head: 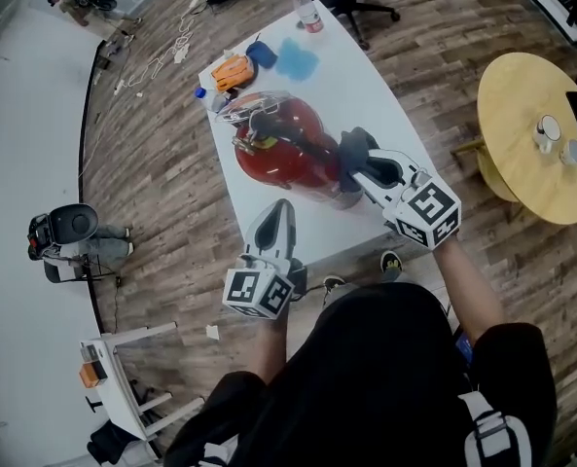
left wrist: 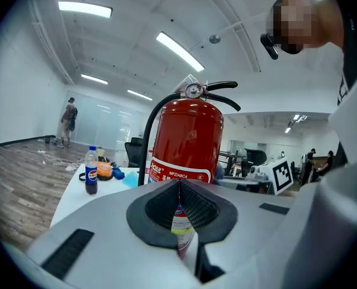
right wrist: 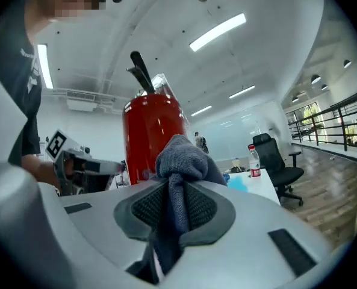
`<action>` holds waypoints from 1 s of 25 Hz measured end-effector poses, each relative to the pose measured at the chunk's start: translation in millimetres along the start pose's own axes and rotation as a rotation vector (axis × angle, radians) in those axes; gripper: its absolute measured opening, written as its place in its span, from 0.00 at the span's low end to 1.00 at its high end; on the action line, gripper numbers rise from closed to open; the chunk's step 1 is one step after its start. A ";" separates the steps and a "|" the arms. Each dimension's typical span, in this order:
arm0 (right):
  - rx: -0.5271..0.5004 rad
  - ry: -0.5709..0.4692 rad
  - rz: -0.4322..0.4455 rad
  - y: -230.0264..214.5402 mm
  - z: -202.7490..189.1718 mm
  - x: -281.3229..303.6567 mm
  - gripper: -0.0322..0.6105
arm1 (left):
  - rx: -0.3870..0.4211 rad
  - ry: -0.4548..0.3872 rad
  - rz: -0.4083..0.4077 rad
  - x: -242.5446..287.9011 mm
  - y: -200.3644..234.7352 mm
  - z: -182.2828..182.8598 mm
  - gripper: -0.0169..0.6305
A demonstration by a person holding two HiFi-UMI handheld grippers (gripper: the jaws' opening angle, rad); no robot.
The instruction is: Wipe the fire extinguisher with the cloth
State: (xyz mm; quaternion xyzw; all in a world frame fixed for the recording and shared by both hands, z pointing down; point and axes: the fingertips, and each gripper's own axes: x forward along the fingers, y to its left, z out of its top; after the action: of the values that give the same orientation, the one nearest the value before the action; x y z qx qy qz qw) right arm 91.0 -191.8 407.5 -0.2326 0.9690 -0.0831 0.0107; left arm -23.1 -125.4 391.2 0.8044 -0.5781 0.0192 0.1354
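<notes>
Two grippers work at one white table (head: 385, 95), taken view by view:

- Head view: the red fire extinguisher (head: 286, 149) stands upright near the middle of the table, its black handle and hose on top. The right gripper (head: 354, 156) is at the cylinder's right flank with a grey cloth (head: 352, 142) bunched at its tip (whether the cloth touches the red surface cannot be told). The left gripper (head: 279, 209) hangs at the table's near edge, just short of the extinguisher's base. A water bottle (head: 307, 13) stands at the far end.
- Left gripper view: the left gripper's (left wrist: 179, 188) pads meet at the tip with nothing between them; the extinguisher (left wrist: 187, 140) rises straight ahead, and a cola bottle (left wrist: 91, 171) stands farther back on the left.
- Right gripper view: the right gripper's (right wrist: 176, 191) jaws are clamped on the cloth (right wrist: 182, 160), which bulges above them and trails below; the extinguisher (right wrist: 149, 134) stands close behind.
</notes>
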 end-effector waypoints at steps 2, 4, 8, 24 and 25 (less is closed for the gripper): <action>-0.013 0.012 -0.004 -3.8 -3.8 1.8 0.16 | 0.002 -0.004 0.008 -4.9 -0.3 1.8 0.06; -0.112 -0.047 0.036 3.6 35.2 0.6 0.16 | 0.008 -0.006 0.018 -9.1 0.7 2.3 0.06; -0.232 -0.160 0.193 1.9 125.6 8.9 0.16 | 0.008 0.008 0.037 -14.2 5.1 -2.7 0.06; 0.169 0.483 0.505 -63.0 -64.7 110.4 0.16 | -0.009 0.027 0.175 -42.9 39.5 -4.3 0.06; 0.186 0.530 0.487 -67.0 -90.1 110.2 0.16 | -0.009 0.032 0.179 -43.1 41.6 -5.4 0.06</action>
State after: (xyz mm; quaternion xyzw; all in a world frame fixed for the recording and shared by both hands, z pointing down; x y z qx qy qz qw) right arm 17.5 -286.3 509.4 0.0365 0.9533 -0.2232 -0.2001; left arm -75.5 -96.6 396.5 0.7485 -0.6455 0.0415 0.1460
